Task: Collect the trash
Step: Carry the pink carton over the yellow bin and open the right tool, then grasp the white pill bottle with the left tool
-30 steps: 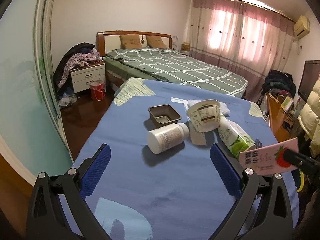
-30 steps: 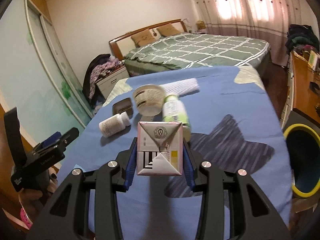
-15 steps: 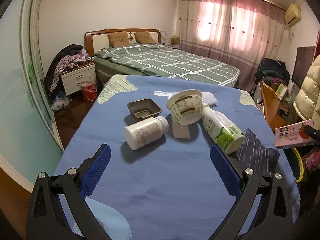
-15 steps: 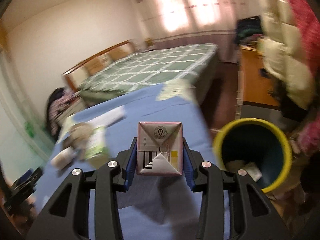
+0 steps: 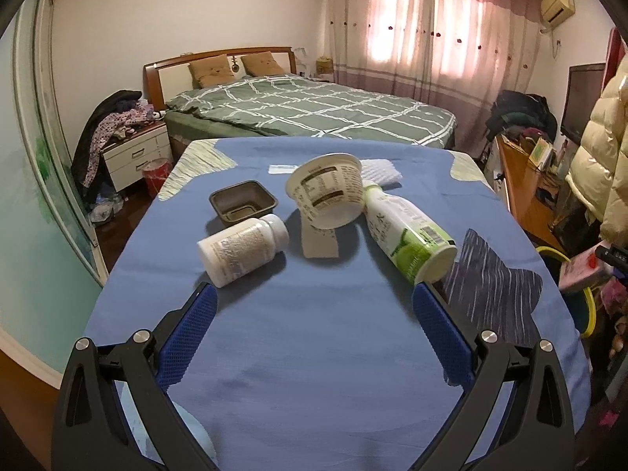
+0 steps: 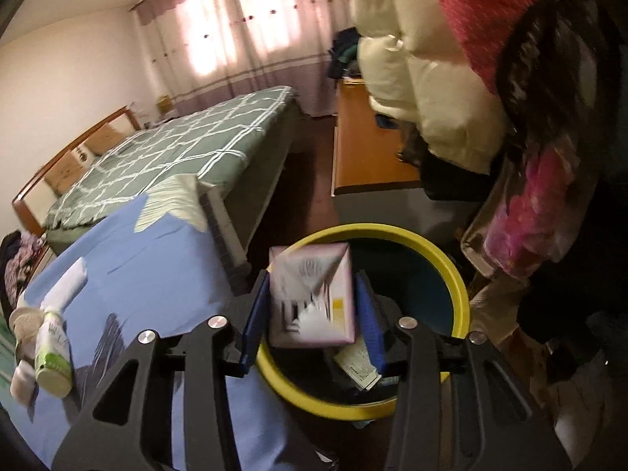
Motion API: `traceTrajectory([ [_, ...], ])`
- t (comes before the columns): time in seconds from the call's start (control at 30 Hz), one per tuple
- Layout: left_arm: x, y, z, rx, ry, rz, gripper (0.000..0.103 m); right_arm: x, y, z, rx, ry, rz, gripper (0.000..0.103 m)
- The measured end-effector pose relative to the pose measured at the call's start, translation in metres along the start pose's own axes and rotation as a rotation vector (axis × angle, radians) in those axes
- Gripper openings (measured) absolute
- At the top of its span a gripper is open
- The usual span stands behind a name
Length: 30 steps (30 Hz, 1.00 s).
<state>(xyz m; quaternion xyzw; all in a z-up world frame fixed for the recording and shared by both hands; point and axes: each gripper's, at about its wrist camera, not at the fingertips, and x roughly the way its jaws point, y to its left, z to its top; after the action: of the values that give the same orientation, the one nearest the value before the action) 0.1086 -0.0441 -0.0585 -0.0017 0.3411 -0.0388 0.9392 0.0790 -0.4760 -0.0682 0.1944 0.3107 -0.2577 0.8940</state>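
Since a moment before, the right gripper (image 6: 312,310) had swung off the table (image 6: 157,274) and now hung over the yellow-rimmed bin (image 6: 455,274), the room blurred by the swing. Its pads were clamped on the sides of the pink carton (image 6: 312,298), held end-on above the bin's mouth so that letting go should drop it straight in among the scraps already there. The left gripper (image 5: 314,333) had edged closer to the litter and hovered with jaws spread wide and nothing between them, low over the blue cloth (image 5: 314,373). Ahead of it lay a white pill bottle (image 5: 243,249) on its side, a tipped cup (image 5: 327,194), a green drink bottle (image 5: 408,235) and a small dark tray (image 5: 243,206), probably next to go
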Motion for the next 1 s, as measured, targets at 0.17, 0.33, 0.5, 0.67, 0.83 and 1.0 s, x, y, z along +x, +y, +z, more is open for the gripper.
traceTrajectory([
  [0.17, 0.002, -0.003, -0.002, 0.007, 0.01, -0.002, 0.098, 0.004, 0.009, -0.013, -0.026, 0.008, 0.004, 0.044],
  [0.33, 0.007, 0.007, -0.002, -0.006, 0.021, 0.019, 0.098, 0.006, 0.037, -0.029, -0.092, 0.013, 0.022, 0.044],
  [0.5, 0.015, 0.029, 0.001, -0.03, 0.019, 0.077, 0.098, 0.016, 0.051, -0.038, -0.118, 0.045, 0.034, 0.044],
  [0.67, 0.042, 0.054, 0.004, -0.076, 0.076, 0.11, 0.098, 0.017, 0.057, -0.037, -0.129, 0.043, 0.03, 0.044],
  [0.83, 0.063, 0.06, 0.018, -0.169, 0.104, 0.136, 0.098, 0.019, 0.059, -0.038, -0.128, 0.053, 0.033, 0.044],
  [1.0, 0.09, 0.058, 0.032, -0.239, 0.124, 0.242, 0.098, 0.021, 0.061, -0.038, -0.13, 0.062, 0.051, 0.044],
])
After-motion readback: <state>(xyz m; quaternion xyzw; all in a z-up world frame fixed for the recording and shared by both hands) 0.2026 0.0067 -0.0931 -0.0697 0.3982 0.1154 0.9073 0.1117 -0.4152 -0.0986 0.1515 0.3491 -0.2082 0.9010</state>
